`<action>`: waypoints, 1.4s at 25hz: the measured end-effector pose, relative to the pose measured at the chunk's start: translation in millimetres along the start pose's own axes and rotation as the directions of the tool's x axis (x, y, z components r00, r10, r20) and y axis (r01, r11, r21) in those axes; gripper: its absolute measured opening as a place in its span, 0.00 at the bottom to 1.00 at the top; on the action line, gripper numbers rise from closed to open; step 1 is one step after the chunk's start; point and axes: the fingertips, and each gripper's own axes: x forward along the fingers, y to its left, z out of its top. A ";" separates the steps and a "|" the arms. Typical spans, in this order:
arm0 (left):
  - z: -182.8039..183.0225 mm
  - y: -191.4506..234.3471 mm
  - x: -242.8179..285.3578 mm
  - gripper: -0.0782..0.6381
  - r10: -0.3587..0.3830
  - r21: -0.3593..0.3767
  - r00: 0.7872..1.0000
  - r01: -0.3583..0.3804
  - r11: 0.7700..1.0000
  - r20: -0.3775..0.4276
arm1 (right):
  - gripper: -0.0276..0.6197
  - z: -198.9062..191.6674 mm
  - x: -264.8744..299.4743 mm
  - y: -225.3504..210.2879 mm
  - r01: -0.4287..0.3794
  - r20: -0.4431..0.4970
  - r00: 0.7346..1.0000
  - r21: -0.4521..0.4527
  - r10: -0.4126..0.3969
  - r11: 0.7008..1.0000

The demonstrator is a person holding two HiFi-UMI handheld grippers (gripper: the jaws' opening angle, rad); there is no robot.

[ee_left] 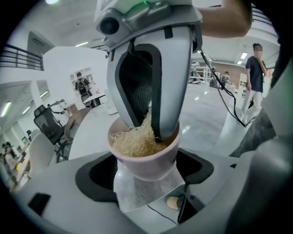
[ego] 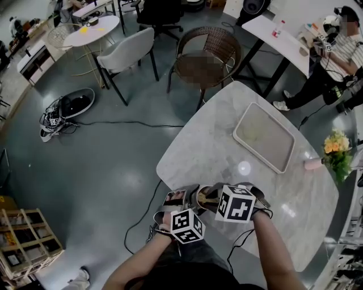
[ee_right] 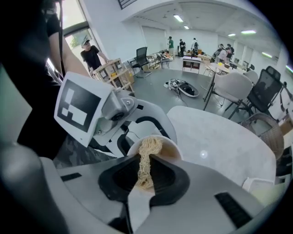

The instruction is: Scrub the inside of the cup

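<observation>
Open-plan office or lab, white desks (ego: 285, 41), swivel chairs (ego: 160, 12), people (ee_right: 93, 55) about

Tray (ego: 265, 137) and flowers (ego: 336, 148) beyond open tabletop (ego: 210, 147)

At the tabletop's (ego: 210, 147) near edge, the cup (ee_left: 145, 157) sits between the left gripper's (ee_left: 145, 176) jaws, with the right gripper's (ee_right: 145, 177) fibre scrubber (ee_right: 147, 157) inside it. Behind and to the right lies a tray (ego: 264, 137), with flowers (ego: 336, 148) farther right.

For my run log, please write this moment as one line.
left hand-held gripper: shut on cup | right hand-held gripper: shut on scrubber, inside cup | tray: on table, apart from cup
</observation>
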 end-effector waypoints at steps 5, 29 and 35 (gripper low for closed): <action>-4.2 4.6 -1.1 0.67 -0.152 0.165 0.988 0.153 0.974 -0.022 | 0.14 9.9 -12.0 -0.5 -0.015 0.090 0.996 0.055 0.010 0.998; -19.7 28.9 -14.4 0.68 -0.158 0.065 0.985 0.154 0.986 0.068 | 0.14 16.4 -25.3 -23.6 0.177 0.093 0.982 -0.120 -0.166 0.977; -18.3 25.0 -21.1 0.68 0.140 -0.177 0.989 -0.130 0.976 0.045 | 0.14 10.8 -4.1 -27.3 0.156 -0.065 0.981 -0.295 -0.183 0.943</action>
